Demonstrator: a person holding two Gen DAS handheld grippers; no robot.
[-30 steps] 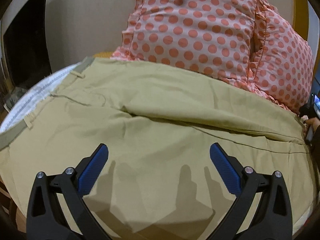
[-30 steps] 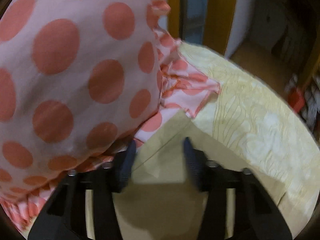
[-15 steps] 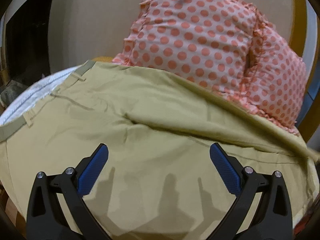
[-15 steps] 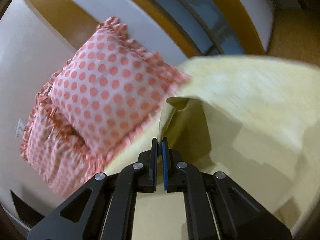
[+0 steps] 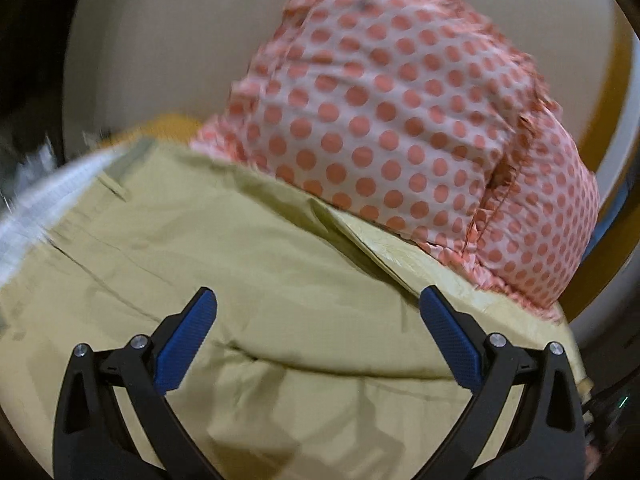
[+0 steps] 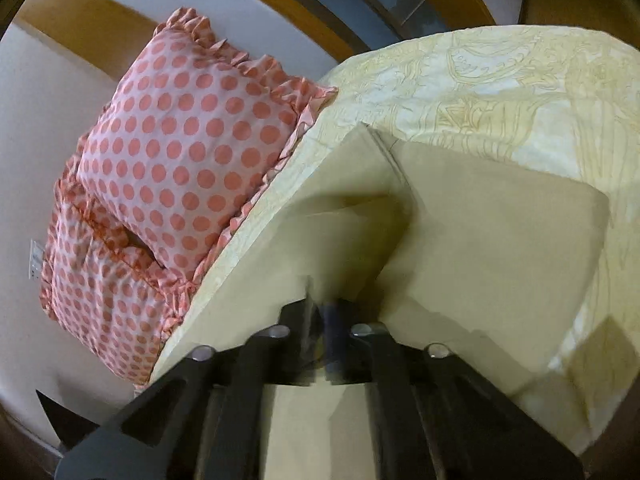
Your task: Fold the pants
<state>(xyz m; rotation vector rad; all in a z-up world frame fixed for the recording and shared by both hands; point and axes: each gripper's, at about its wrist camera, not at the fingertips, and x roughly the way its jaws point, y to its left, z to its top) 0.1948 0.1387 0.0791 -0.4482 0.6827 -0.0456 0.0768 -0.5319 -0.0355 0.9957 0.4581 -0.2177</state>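
The right gripper (image 6: 320, 320), clamped on the hem of the khaki pants (image 6: 460, 240), lifts a leg for the lengthwise fold. The left gripper (image 5: 318, 328) hovers spread open above the cloth; next, the hem likely wants carrying toward the waistband (image 5: 116, 184).

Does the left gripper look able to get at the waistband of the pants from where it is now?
Probably yes. The left gripper is open above the pants, and the waistband lies bare up and to its left, with nothing between; only the pillow sits off right.

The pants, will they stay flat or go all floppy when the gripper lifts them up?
Probably floppy: the khaki pants sag and crease where the right gripper pinches them. Likely light too, since one small pinch lifts a whole leg. They'd likely slide easily over the smooth bedsheet.
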